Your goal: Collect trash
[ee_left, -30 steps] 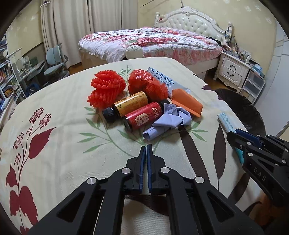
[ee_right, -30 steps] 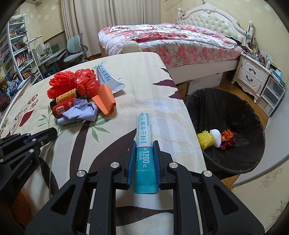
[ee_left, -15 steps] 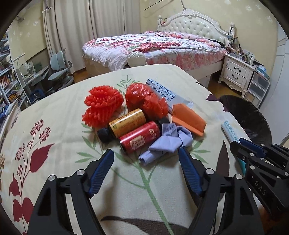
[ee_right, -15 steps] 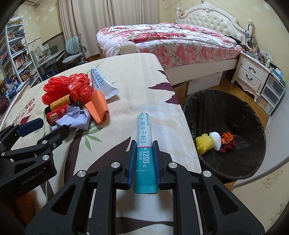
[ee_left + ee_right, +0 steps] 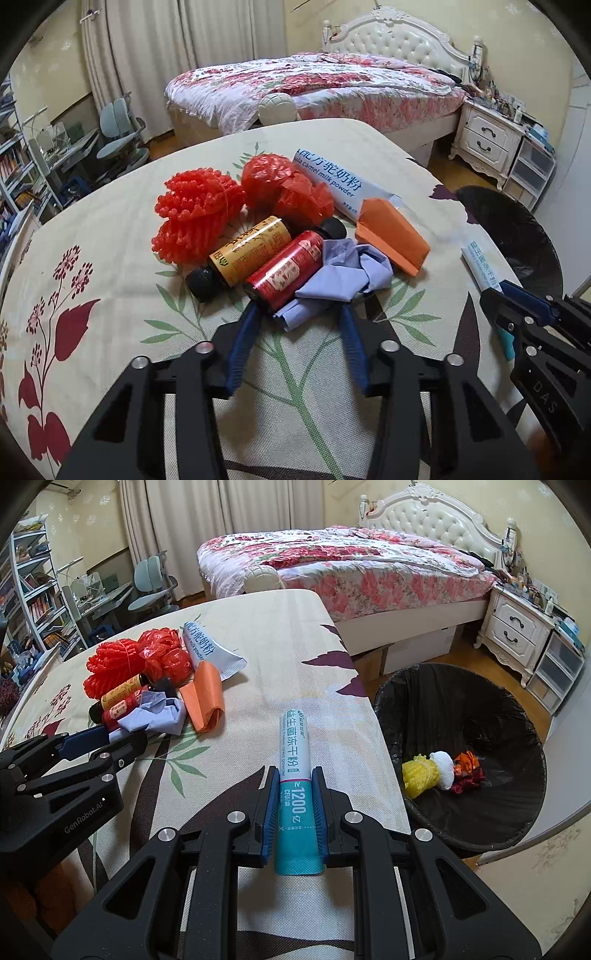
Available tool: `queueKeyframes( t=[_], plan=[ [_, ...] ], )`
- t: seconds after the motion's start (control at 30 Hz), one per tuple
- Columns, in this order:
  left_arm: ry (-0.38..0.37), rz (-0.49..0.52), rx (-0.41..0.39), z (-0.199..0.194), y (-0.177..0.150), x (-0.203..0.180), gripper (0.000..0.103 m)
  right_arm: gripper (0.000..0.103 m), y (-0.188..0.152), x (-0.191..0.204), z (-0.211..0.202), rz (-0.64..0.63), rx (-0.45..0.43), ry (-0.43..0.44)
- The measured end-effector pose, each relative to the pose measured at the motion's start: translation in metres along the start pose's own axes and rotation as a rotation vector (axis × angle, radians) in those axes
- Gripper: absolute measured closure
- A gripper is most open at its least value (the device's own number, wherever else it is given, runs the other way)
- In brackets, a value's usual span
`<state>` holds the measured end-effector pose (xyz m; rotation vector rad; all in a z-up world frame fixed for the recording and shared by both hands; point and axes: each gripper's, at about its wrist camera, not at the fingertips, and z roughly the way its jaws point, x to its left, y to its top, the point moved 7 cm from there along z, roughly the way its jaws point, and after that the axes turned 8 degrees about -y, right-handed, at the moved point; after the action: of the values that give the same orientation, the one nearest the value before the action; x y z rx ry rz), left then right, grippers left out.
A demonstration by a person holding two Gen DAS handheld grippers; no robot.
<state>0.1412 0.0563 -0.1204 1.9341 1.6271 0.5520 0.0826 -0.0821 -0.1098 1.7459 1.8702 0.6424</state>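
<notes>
A: Left wrist view first. What sits ahead of the left gripper (image 5: 299,317)?

B: Its 2 blue-padded jaws are spread wide, the tips at either side of a crumpled lilac paper wad (image 5: 343,273) on the floral tablecloth (image 5: 110,229). Touching the wad lies a red-labelled dark bottle (image 5: 288,269), and beside that a yellow-labelled dark bottle (image 5: 243,254), both on their sides. Behind them are a red foam net sleeve (image 5: 195,218), a crumpled red plastic bag (image 5: 284,188), a white-and-blue milk powder sachet (image 5: 332,181) and a folded orange paper (image 5: 391,236).

A: And the right wrist view?

B: The right gripper (image 5: 294,797) is clenched on a long white-and-teal powder stick packet (image 5: 294,775), which points away over the cloth; its teal end carries "1200" and lies between the pads. The packet lies near the table's right edge. Just past that edge stands a black-lined round trash bin (image 5: 498,709) holding 3 wads: yellow, white and orange-red.
</notes>
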Motion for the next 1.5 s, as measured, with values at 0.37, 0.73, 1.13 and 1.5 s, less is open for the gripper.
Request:
queueKeyframes(
  t=[0.37,0.73,1.13,1.5],
  plan=[
    [-0.029,-0.002,-0.007,-0.01,-0.01,0.003,0.082,0.085,0.001,0.001,0.0,-0.004,-0.002,-0.002],
    [-0.022,-0.049,-0.016,-0.028,-0.029,0.017,0.082,0.085,-0.001,0.003,-0.001,-0.008,-0.005,-0.002],
    [-0.011,-0.048,-0.002,-0.009,-0.009,0.016,0.058,0.085,-0.005,0.004,-0.003,-0.011,-0.006,-0.001],
    [-0.022,-0.05,-0.024,-0.017,-0.016,0.016,0.078,0.089,-0.007,0.004,-0.004,-0.003,-0.011,0.0]
  ],
)
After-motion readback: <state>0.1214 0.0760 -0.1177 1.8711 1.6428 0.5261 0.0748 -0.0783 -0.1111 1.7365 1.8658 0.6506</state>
